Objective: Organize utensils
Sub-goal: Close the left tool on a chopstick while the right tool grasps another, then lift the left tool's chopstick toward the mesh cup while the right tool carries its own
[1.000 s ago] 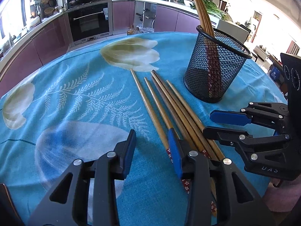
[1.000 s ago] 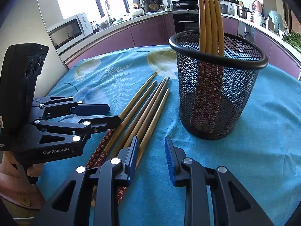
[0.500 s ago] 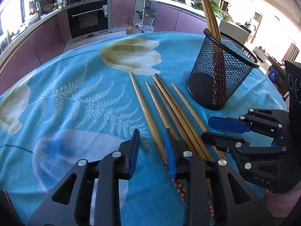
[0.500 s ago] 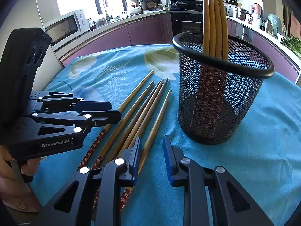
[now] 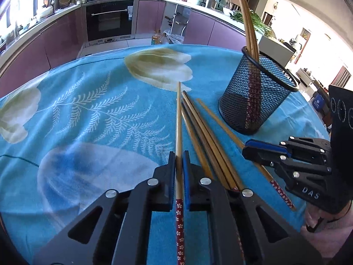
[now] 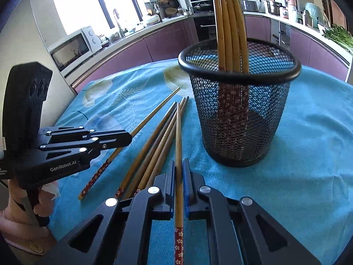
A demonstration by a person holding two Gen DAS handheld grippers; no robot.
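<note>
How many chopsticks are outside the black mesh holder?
5. One chopstick is clamped in the left tool, a second chopstick in the right tool, and three loose chopsticks lie on the tablecloth between them. Others may hide beneath the tools.

Blue floral tablecloth (image 5: 88, 114) across lower frame; built-in black oven (image 5: 109, 19) at upper centre; white microwave (image 6: 72, 49) at left; purple cabinets (image 6: 167, 42) along back; green vegetables (image 6: 338, 35) at upper right.
</note>
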